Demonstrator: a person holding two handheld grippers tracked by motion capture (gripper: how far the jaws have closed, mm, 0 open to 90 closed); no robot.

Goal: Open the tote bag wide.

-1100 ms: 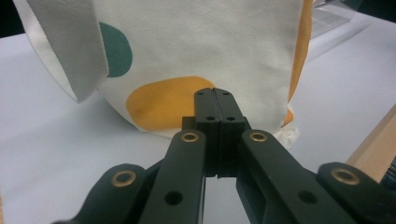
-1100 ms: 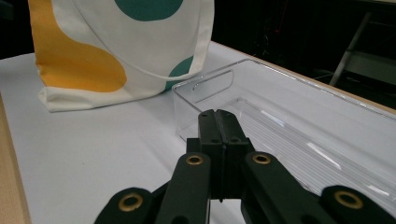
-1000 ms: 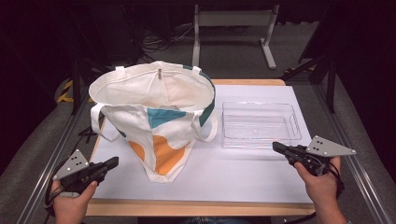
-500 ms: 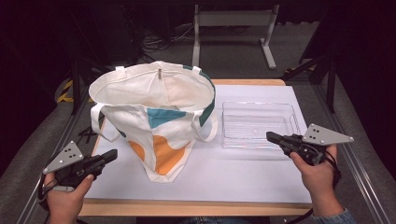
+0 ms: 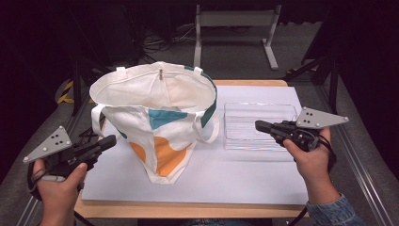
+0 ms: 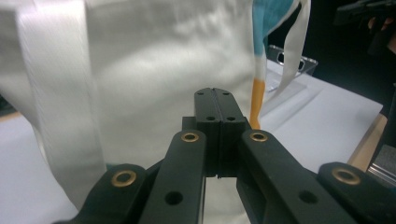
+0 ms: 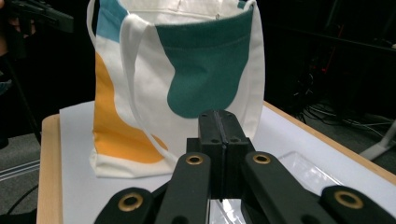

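High view, tote bag: stands upright with its mouth open, left of the table's centre; cream cloth with teal and orange patches.
High view, clear tray: lies at 3 o'clock from the bag, just beside its hanging handle.
High view, left gripper: held at 8 o'clock from the bag, off the table's left edge, tip pointing at the bag's lower side, near it but apart.
High view, right gripper: at 3 o'clock from the bag, tip over the tray's near right part, pointing left.
Left gripper view, jaws: pressed flat together, nothing between them.
Left gripper view, bag: rises close ahead at 12 o'clock; a white strap hangs at 9 o'clock; the tray lies at 2 o'clock.
Right gripper view, jaws: closed against each other, empty.
Right gripper view, bag: stands at 12 o'clock, well apart; the tray lies under the tip at 4 o'clock.
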